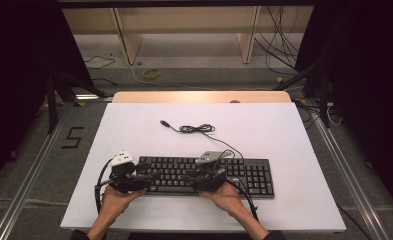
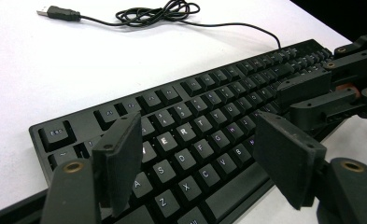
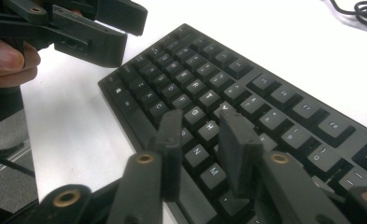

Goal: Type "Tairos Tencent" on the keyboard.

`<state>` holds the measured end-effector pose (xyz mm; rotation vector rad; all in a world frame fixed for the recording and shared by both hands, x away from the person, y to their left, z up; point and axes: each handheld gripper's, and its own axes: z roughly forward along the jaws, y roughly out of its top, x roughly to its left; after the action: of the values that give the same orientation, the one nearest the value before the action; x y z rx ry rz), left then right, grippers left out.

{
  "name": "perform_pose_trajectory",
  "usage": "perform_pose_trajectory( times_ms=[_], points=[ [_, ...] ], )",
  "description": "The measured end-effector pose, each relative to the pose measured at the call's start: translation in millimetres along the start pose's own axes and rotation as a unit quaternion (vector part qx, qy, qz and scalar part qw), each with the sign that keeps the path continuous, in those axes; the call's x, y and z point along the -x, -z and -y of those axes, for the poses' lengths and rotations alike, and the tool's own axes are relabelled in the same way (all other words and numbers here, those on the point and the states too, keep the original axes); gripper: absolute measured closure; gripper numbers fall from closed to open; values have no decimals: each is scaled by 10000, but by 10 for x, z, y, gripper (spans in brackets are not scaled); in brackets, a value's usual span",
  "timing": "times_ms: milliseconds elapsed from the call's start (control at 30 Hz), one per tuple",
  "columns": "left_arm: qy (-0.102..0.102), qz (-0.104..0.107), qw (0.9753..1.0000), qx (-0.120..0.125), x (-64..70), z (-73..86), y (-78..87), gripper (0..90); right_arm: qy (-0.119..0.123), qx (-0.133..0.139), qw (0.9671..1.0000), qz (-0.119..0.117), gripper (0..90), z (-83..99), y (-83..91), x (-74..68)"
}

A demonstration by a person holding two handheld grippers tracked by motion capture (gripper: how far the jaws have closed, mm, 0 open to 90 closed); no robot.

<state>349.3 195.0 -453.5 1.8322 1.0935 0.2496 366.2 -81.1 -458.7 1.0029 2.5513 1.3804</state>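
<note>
Both jaws agape (left wider) above keyboard [image 1: 204,175].

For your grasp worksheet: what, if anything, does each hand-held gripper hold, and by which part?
Nothing is held. The left hand-held gripper and right hand-held gripper are open above the keyboard.

Keyboard [image 2: 190,135] keys E, R, T, floor marking 5 [image 1: 72,137]

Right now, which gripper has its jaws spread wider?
The left gripper: its jaws stand wide apart over the keyboard; the right gripper shows only a narrow gap.
</note>
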Motion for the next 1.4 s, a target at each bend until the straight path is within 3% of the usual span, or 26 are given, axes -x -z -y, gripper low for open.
perform_pose_trajectory(
  times_ms=[500,867,1400],
  points=[
    [-46,39,10000,45,15,32,32,326,44,-199,9998,80,879,-2,-88,-7],
    [-50,63,9999,66,22,51,48,326,134,-428,9988,176,893,33,-228,-55],
    [-80,80,9999,21,22,62,41,326,153,-521,9983,228,900,62,-283,-48]
  ],
)
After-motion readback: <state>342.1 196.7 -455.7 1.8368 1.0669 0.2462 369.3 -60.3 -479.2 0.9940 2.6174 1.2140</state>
